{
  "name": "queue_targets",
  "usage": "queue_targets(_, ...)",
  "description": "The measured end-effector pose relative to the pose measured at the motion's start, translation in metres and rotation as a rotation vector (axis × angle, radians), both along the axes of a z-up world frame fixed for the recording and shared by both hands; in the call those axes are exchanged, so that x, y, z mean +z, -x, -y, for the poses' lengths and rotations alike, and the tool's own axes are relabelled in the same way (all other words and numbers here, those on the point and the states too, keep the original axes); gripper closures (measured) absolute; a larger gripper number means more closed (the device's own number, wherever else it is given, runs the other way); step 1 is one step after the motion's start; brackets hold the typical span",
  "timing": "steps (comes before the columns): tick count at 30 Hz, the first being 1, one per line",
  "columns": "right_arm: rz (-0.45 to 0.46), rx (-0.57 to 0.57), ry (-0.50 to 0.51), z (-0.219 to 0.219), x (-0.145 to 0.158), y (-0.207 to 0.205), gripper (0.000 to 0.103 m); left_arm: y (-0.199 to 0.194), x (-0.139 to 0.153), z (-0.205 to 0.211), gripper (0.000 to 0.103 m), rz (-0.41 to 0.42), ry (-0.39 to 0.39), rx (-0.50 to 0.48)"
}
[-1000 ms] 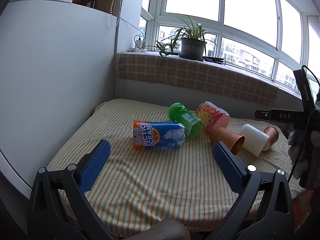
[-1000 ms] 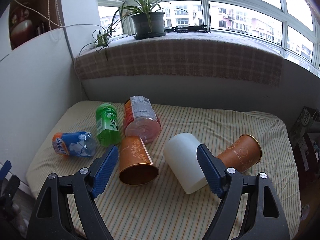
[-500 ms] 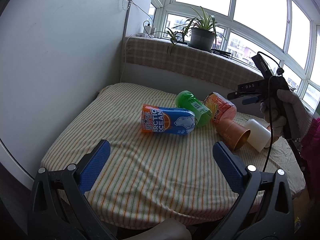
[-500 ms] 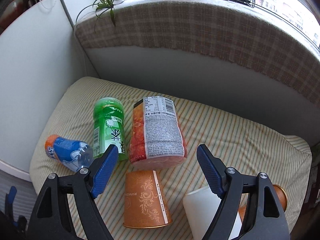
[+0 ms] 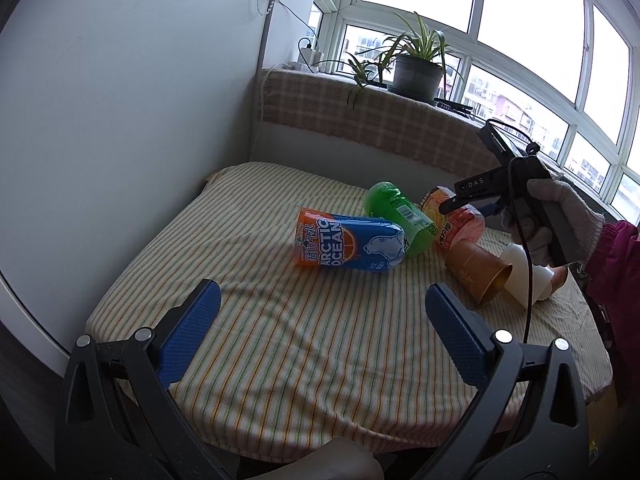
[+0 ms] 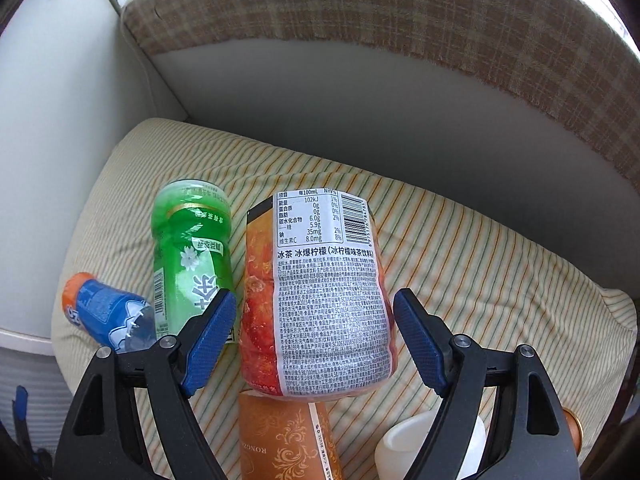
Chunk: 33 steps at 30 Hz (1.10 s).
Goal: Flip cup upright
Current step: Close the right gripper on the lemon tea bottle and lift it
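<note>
Several cut-bottle cups lie on their sides on the striped bed. My right gripper point(image 6: 314, 340) is open, with one blue pad on each side of the red-orange iced-tea cup point(image 6: 320, 300), not touching it; this cup point(image 5: 454, 220) and the right gripper point(image 5: 452, 206) also show in the left wrist view. The green cup point(image 6: 190, 252) point(image 5: 400, 218) lies to its left, and the blue Arctic Ocean cup point(image 6: 106, 312) point(image 5: 348, 244) further left. My left gripper point(image 5: 320, 328) is open and empty over the near bed.
A brown paper cup point(image 5: 478, 272) point(image 6: 288, 436), a white cup point(image 5: 520, 276) point(image 6: 432, 444) and another brown cup point(image 5: 558, 278) lie at the right. A white wall point(image 5: 120, 120) is left, a checked sill cover point(image 6: 400, 20) with a potted plant point(image 5: 418, 72) behind.
My right gripper moved forward and down over the brown and white cups until its pads flank the red-orange cup. The left gripper pulled back and left slightly. No cup has moved.
</note>
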State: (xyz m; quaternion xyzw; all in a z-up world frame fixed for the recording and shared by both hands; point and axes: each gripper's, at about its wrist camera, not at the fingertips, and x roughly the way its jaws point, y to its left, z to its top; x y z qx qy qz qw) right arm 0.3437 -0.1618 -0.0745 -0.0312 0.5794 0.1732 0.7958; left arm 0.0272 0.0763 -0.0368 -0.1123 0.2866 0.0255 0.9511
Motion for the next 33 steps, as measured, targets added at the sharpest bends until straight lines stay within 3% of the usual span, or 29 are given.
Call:
queue_targets(17,0.022,0.012,-0.006,0.002,-0.01,0.007,0.024,-0.005,-0.001,0.0,0.0,-0.004,-0.002,0.0)
queue_targets(27,0.08,-0.007,-0.004,0.009,0.006,0.017,0.024,-0.007,-0.002,-0.001,0.0,0.002,-0.003,-0.001)
queue_targets(33,0.134,-0.035,-0.044,0.017,0.03,0.025,0.024,-0.002,0.001,0.001,0.0,0.008,-0.01,-0.001)
